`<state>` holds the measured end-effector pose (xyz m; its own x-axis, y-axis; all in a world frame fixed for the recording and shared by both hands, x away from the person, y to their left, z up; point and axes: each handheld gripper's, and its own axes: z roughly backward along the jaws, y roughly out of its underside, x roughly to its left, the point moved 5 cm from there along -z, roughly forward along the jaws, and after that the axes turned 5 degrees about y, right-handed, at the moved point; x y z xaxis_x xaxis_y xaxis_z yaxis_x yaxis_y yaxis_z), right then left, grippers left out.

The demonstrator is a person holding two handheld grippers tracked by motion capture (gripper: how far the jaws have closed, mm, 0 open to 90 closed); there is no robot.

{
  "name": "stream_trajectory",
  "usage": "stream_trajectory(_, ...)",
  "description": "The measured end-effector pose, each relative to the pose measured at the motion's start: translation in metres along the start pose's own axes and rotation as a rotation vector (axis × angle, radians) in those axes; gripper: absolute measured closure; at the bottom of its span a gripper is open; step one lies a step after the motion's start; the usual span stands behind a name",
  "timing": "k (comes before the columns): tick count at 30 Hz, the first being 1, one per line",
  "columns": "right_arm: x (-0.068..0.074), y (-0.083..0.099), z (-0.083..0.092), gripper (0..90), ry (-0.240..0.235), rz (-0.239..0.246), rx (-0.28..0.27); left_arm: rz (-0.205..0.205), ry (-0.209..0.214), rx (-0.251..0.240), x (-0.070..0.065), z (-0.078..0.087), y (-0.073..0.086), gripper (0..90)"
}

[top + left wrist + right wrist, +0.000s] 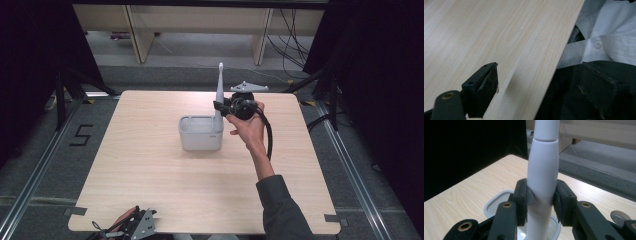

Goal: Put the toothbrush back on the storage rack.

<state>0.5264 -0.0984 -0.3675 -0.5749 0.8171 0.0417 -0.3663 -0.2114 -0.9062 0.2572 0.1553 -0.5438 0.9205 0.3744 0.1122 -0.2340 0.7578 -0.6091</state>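
A tall white electric toothbrush (219, 92) stands upright with its lower end in the right part of a pale grey holder box (200, 133) near the table's middle. My right gripper (218, 106) is shut on the toothbrush handle (541, 187), with both black pads pressed against its sides just above the holder's rim (496, 202). My left gripper (131, 226) rests at the table's front edge near the left. In the left gripper view it (541, 82) stands open with nothing between the jaws, one jaw over the wood and the other past the edge.
The light wooden table (150, 170) has free room all around the holder. A white shirt (604, 37) and dark clothing show beyond the table edge in the left gripper view. Wooden furniture legs and cables stand on the floor behind the table.
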Motion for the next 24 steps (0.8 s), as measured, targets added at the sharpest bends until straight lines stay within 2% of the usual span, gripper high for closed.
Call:
stream_trajectory(3, -0.002, 0.0, -0.004, 66.3, 0.007, -0.007, 0.002, 0.001, 0.0, -0.001, 0.0, 0.0, 0.0, 15.3)
stream_trajectory(4, -0.002, 0.001, -0.005, 66.3, 0.004, -0.024, 0.011, 0.001, 0.0, -0.001, 0.0, 0.0, 0.0, 15.3)
stream_trajectory(5, -0.003, 0.001, -0.006, 66.3, 0.01, -0.012, 0.002, 0.0, 0.0, -0.001, 0.0, 0.0, 0.0, 15.3)
stream_trajectory(6, -0.003, 0.002, -0.008, 66.3, 0.025, -0.031, 0.021, -0.001, 0.0, 0.0, 0.0, 0.0, 0.0, 15.3)
stream_trajectory(11, -0.006, 0.003, -0.013, 66.3, 0.027, -0.018, 0.009, -0.001, 0.0, 0.0, 0.0, 0.0, 0.0, 15.3)
stream_trajectory(13, -0.005, 0.007, -0.015, 66.3, 0.03, -0.041, 0.023, -0.001, 0.0, 0.001, 0.0, 0.0, 0.0, 15.3)
stream_trajectory(16, -0.006, 0.008, -0.017, 66.3, 0.032, -0.018, 0.027, -0.002, -0.004, -0.002, 0.0, 0.0, 0.0, 15.3)
stream_trajectory(24, -0.004, 0.012, -0.021, 66.3, 0.034, -0.001, 0.032, -0.001, 0.0, 0.0, 0.0, 0.0, 0.0, 15.3)
